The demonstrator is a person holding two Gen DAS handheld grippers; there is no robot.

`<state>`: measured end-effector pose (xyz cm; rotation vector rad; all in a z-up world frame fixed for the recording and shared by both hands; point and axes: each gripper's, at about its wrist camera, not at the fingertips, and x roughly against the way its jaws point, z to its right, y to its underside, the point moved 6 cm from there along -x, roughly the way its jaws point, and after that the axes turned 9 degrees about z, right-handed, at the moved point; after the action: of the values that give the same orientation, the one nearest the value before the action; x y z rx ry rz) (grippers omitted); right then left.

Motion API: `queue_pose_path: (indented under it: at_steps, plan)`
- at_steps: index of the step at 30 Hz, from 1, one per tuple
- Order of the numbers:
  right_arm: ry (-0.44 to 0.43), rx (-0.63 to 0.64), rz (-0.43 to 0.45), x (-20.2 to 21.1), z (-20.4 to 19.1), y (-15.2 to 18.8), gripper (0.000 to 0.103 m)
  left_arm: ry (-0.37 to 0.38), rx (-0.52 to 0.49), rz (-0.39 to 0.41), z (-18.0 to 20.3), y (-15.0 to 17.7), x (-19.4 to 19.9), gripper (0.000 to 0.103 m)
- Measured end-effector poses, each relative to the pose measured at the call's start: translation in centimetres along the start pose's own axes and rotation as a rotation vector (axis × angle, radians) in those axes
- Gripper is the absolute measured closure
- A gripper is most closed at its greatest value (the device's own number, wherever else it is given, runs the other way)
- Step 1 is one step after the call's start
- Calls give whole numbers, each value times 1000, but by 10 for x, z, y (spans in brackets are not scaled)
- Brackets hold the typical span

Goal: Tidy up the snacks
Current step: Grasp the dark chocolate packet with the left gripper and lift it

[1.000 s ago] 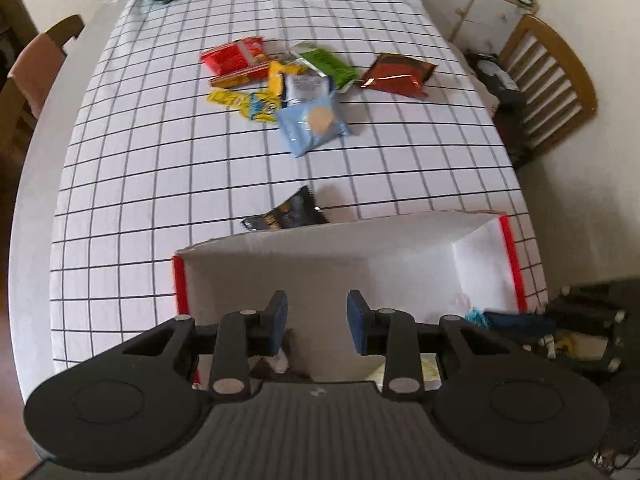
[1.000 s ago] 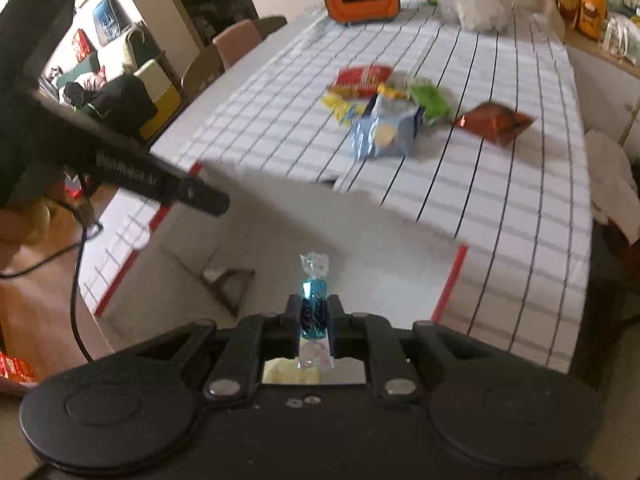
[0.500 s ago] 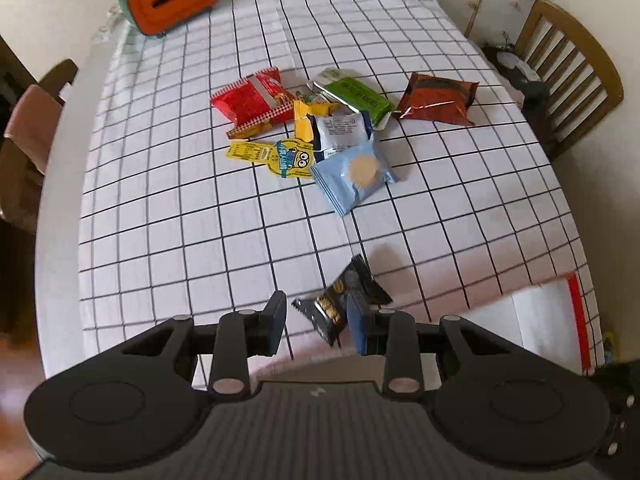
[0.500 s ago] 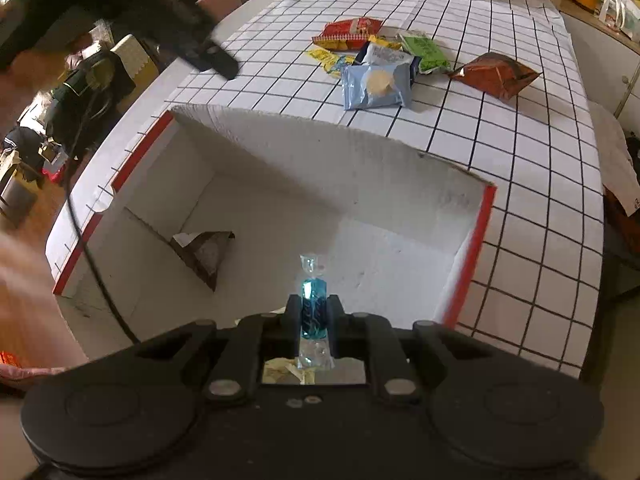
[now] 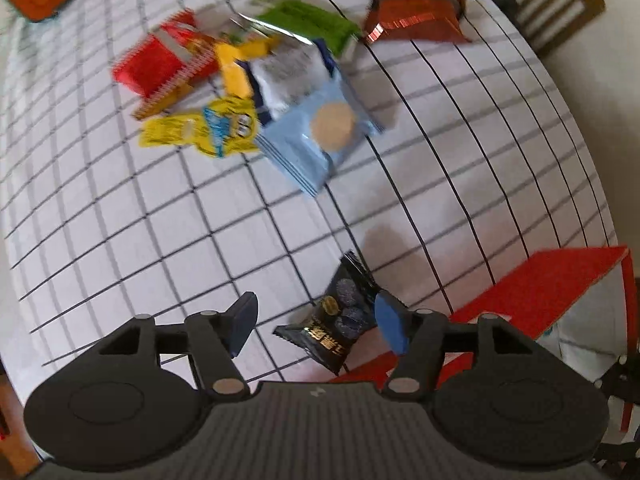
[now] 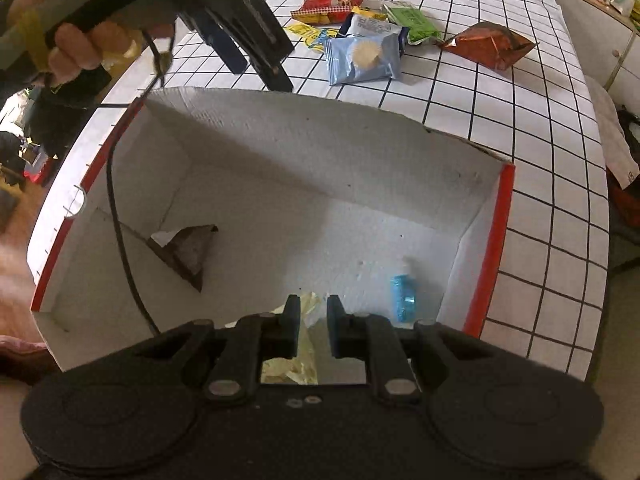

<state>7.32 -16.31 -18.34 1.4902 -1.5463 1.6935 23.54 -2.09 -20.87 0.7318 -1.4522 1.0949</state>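
Black snack packet [image 5: 343, 312] lies on the checked worktop [image 5: 160, 220] just outside the box [image 6: 280, 152], between the opening jaws of the left hand-held gripper [image 5: 316, 320], nearer its right pad, long axis diagonal. Right hand-held gripper [image 6: 313, 320]: jaws parting, empty. Blue candy [image 6: 403, 298], clamped a second ago, now lies in the box.

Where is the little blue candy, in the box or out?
In. The blue candy lies on the floor of the white box, free of the right gripper, whose jaws are opening.
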Motion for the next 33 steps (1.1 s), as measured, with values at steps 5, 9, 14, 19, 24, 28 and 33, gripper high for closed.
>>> queue_pose_path:
  at_steps: [5, 9, 14, 19, 24, 28, 33]
  plan:
    - [6, -16, -18, -2, -2, -1, 68, 29, -57, -64, 4, 2, -17, 38]
    - [-25, -41, -13, -3, -6, -2, 47, 54, -76, -96, 3, -3, -22, 38]
    - [-43, -29, 3, 0, -16, -8, 27, 60, -133, -222, 8, -4, -36, 38]
    - [-60, -29, 32, 7, -23, -15, 24, 41, -188, -261, 12, -9, -46, 39]
    - [-64, -59, 41, 8, -20, -17, 24, 39, -210, -248, 15, -10, -50, 47]
    - [-65, -65, 51, 9, -20, -20, 24, 27, -214, -254, 17, 4, -55, 69]
    - [-64, -64, 65, 12, -20, -23, 26, 3, -173, -189, 11, 4, -50, 70]
